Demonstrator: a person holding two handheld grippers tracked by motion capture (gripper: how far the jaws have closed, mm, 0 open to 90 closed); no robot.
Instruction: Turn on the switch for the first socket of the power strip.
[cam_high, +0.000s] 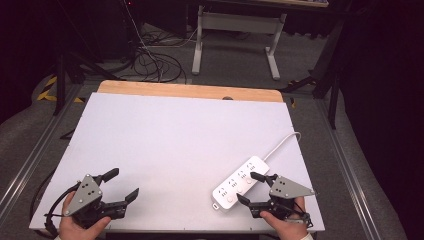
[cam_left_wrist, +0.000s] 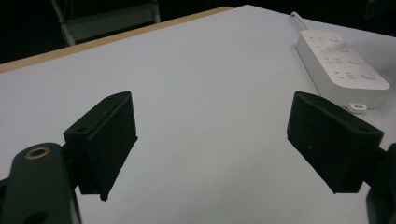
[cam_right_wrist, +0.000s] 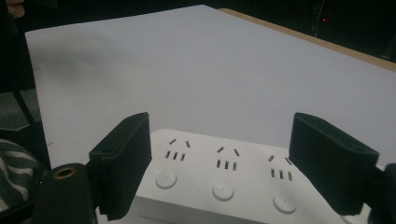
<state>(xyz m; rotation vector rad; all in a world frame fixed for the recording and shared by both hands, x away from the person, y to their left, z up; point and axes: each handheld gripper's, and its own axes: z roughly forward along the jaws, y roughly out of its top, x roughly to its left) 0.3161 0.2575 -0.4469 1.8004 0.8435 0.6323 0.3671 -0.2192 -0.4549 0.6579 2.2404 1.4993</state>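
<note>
We see the white power strip (cam_high: 241, 182) lying near-right on the bench (cam_high: 175, 140), right gripper (cam_high: 247, 188) fingers apart astride it without clamping, left gripper (cam_high: 120, 184) fingers apart over bare near-left bench.

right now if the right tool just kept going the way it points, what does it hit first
The white power strip. It lies straight ahead of the right tool, whose open jaws stand on either side of it without pressing on it. Beyond the strip, the white tabletop stretches bare as far as the right gripper view shows.
</note>
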